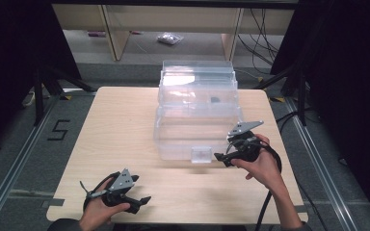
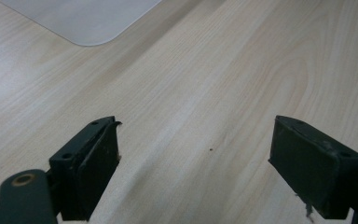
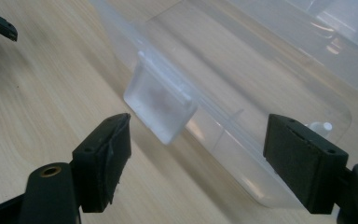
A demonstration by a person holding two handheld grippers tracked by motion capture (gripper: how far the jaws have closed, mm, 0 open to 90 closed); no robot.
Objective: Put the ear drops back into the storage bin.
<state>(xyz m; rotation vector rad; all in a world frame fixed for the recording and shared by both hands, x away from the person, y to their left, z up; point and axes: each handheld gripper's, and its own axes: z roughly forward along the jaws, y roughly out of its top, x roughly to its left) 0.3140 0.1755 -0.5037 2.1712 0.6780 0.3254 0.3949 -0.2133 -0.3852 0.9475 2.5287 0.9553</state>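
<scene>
While both hands stay low over the near half of the table, the scene reads as follows.

Table (image 1: 120, 125): pale wood-grain top with rounded corners, matte and smooth.
Storage box (image 1: 197, 113): clear, slightly frosted plastic, rectangular with rounded corners; it stands at the middle of the table toward the far edge, reaching back past it, with its lid laid open.
Latch (image 3: 161, 103): small translucent square flap hinged on the box's near wall, hanging outward over the wood.
Dark item (image 1: 215, 100): small, inside the box; too blurred to identify.
Right gripper (image 3: 198, 158): black, blocky jaws spread wide, holding nothing; the latch lies just ahead of the gap, nearer the left jaw, not touched. From above it sits just beside the box's near right corner.
Left gripper (image 2: 196, 158): jaws wide apart with flat rubbery pads, empty, over bare wood near the front edge, well apart from the box.
Grey plates: three-cornered metal, one on top of each gripper.
</scene>
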